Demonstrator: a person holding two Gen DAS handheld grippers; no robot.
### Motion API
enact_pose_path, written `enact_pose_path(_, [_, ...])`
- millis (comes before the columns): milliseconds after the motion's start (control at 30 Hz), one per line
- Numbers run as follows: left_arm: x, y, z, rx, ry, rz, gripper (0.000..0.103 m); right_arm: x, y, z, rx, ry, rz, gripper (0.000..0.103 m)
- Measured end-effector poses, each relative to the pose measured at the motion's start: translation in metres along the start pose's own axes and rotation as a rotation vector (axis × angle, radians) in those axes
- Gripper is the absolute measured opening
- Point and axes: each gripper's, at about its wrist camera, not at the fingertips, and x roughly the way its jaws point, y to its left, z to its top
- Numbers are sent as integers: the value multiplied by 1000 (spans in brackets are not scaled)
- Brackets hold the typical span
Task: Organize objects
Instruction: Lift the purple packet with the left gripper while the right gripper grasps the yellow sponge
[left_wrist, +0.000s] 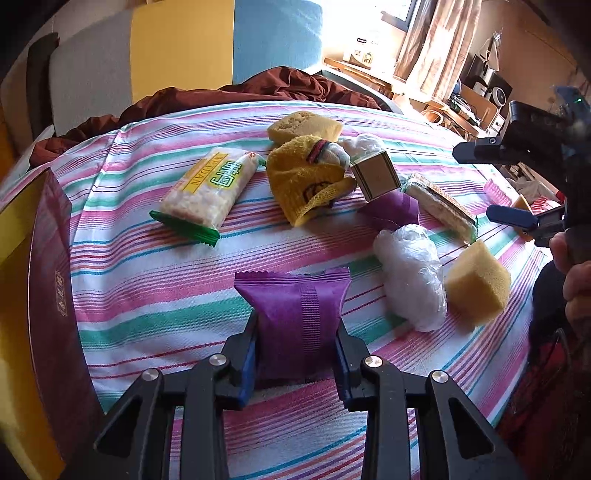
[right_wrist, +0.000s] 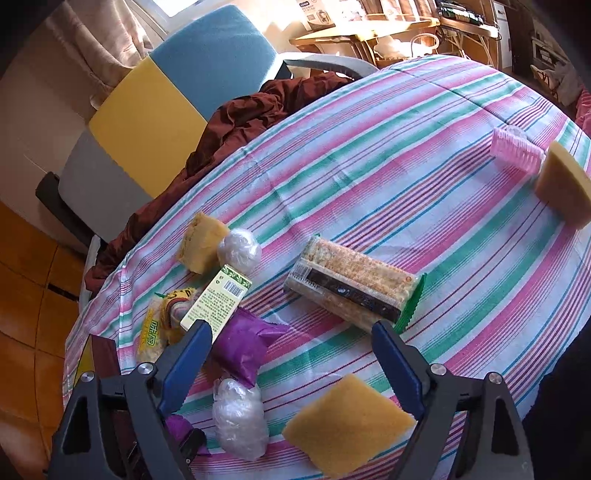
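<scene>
My left gripper (left_wrist: 297, 325) is shut on a purple snack packet (left_wrist: 295, 306), its pads pressing both sides just above the striped tablecloth (left_wrist: 147, 295). My right gripper (right_wrist: 291, 328) stands open with nothing between its fingers, hovering over a yellow sponge (right_wrist: 351, 428) and a long cracker packet (right_wrist: 354, 288). In the left wrist view the right gripper (left_wrist: 495, 184) shows at the right edge, beyond the sponge (left_wrist: 478, 282). A second purple packet (right_wrist: 243, 343) and a plastic-wrapped bundle (right_wrist: 238, 421) lie near its left finger.
A rice-cracker packet (left_wrist: 210, 188), a yellow cloth pouch (left_wrist: 306, 177), a small box (left_wrist: 376, 177) and another sponge (left_wrist: 303, 125) lie further back. A maroon box (left_wrist: 48, 295) stands at the left. A pink roller (right_wrist: 517, 153) and a sponge (right_wrist: 565, 188) sit far right.
</scene>
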Motion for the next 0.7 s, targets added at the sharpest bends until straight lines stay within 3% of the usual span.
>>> enact_pose_path(267, [0,4,1,-5,-2,-35,34,-14,-2,-22,-74,84,-137,96])
enact_pose_path(500, [-1,5,0,-12,-9,-47,34,-1,-17,-34,61,128,-206,96])
enact_pose_path(700, [-1,5,-1,-13,-13,-52,35,5,-16,-37,70,125,-218,96])
